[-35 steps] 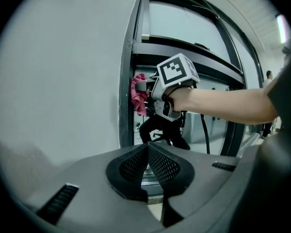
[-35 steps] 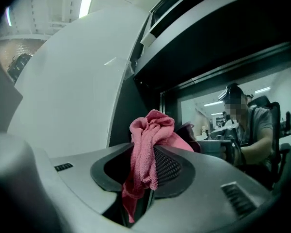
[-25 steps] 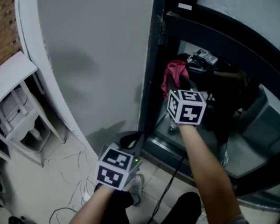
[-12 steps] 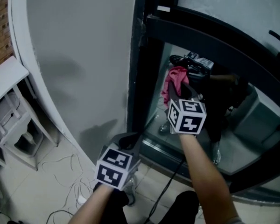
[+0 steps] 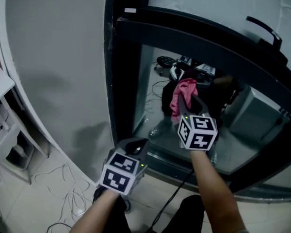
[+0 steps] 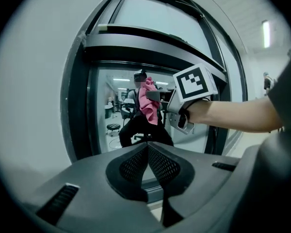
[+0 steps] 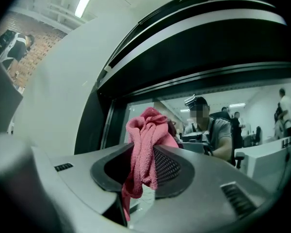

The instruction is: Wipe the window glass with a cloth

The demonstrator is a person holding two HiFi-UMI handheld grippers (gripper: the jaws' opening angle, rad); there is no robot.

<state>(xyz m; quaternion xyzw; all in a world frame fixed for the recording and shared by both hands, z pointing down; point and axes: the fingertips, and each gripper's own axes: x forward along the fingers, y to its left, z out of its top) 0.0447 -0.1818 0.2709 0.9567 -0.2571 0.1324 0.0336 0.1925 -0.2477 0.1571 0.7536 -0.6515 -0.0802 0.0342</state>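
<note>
We held the cloth [image 5: 183, 92] pinched in our right claw [image 5: 187, 101], raised to the glass [image 5: 153, 106] for wiping, while our left claw [image 5: 136, 147] hung low, closed on nothing, out of the way.

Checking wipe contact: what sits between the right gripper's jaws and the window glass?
A bunched pink cloth, clamped in the right gripper, fills that stretch ahead of the window glass; the right gripper view shows it best.

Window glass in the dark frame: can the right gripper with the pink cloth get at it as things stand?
Probably yes. The right gripper is shut on the pink cloth and sits right in front of the window glass, with nothing between them; the left gripper hangs lower, off to the side.
</note>
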